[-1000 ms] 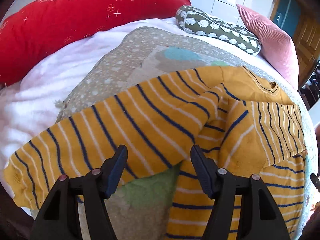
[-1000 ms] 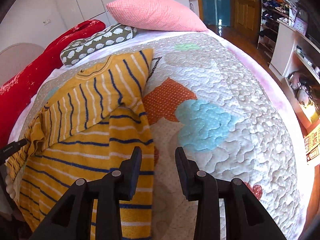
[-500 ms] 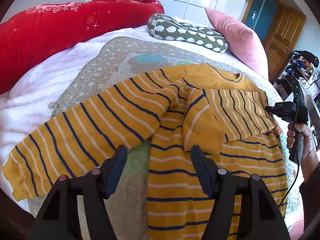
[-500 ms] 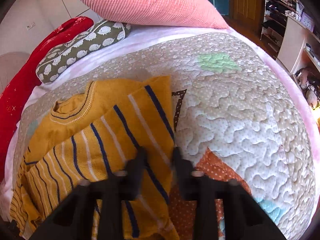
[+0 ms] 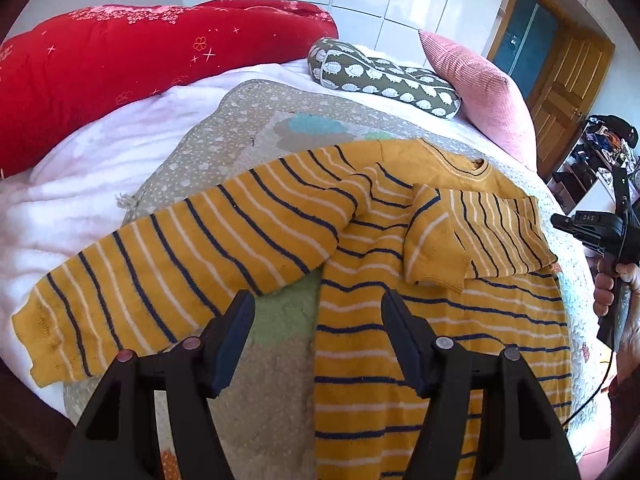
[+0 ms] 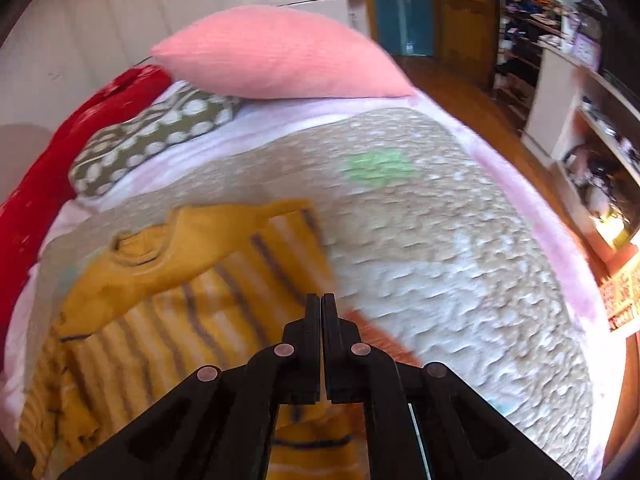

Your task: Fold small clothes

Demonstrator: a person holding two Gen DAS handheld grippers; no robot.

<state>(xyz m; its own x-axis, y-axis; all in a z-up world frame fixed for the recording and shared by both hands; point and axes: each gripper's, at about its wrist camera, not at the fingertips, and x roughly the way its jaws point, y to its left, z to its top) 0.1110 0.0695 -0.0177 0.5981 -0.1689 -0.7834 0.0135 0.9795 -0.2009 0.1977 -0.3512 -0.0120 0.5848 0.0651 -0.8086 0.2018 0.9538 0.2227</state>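
One yellow striped sweater (image 5: 420,344) with two sleeves: one extended sleeve (image 5: 192,264) and one folded sleeve (image 5: 480,236). One quilt (image 5: 224,148) on one bed (image 5: 100,168). Three cushions: one red bolster (image 5: 132,52), one olive patterned pillow (image 5: 384,76), one pink pillow (image 5: 480,88). Two grippers: one left gripper (image 5: 316,336), jaws apart; one right gripper (image 6: 321,312), jaws together.

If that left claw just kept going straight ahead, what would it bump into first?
Probably the green patch of the quilt between its open fingers, at the edge of the striped sweater's outstretched sleeve; depth is uncertain.
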